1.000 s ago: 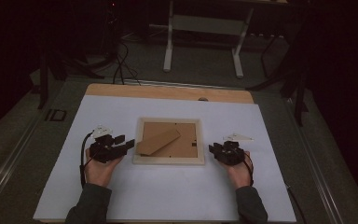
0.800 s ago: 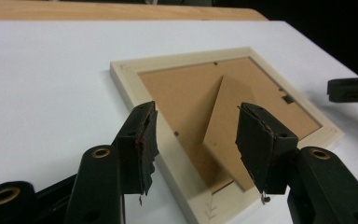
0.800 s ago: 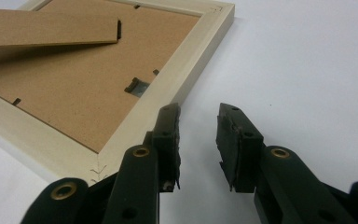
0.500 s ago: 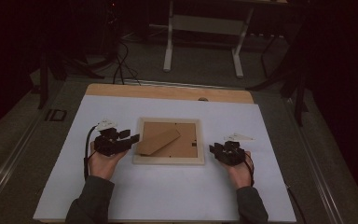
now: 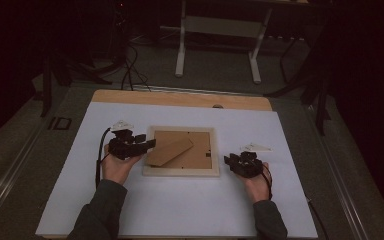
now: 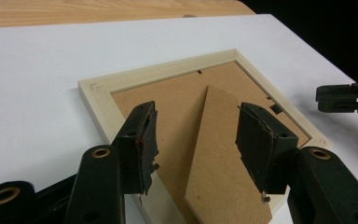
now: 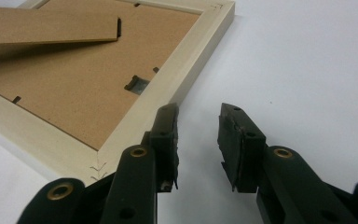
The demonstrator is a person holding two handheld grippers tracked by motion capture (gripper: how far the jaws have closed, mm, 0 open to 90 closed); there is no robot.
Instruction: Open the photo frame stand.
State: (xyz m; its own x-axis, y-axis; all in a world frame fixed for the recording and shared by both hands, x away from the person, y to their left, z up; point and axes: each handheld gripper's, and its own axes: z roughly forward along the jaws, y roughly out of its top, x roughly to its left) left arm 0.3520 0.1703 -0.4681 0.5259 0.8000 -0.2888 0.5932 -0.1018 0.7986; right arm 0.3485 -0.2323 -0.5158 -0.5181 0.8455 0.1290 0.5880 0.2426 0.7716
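**Picture frame face down, both grippers open at its sides**

A pale wooden picture frame [image 5: 181,172] is laid face down near the middle of the white sheet [image 5: 180,210] that covers the table [image 5: 180,97]. Its brown backing board [image 6: 177,100] is turned up, and the cardboard stand [image 6: 223,158] is seen lying slantwise across it.

Left gripper [image 6: 193,140] — held over the frame's left edge, jaws spread wide with the stand's tapering end between them; no pad is seen pressing on it. In the high view this gripper [image 5: 147,145] is reaching in over the frame's rim.

Right gripper [image 7: 198,140] — jaws parted, nothing between them but white sheet. It is held just beside the frame's near right corner [image 7: 100,163], apart from the wood. In the high view it [image 5: 227,160] sits just right of the frame.
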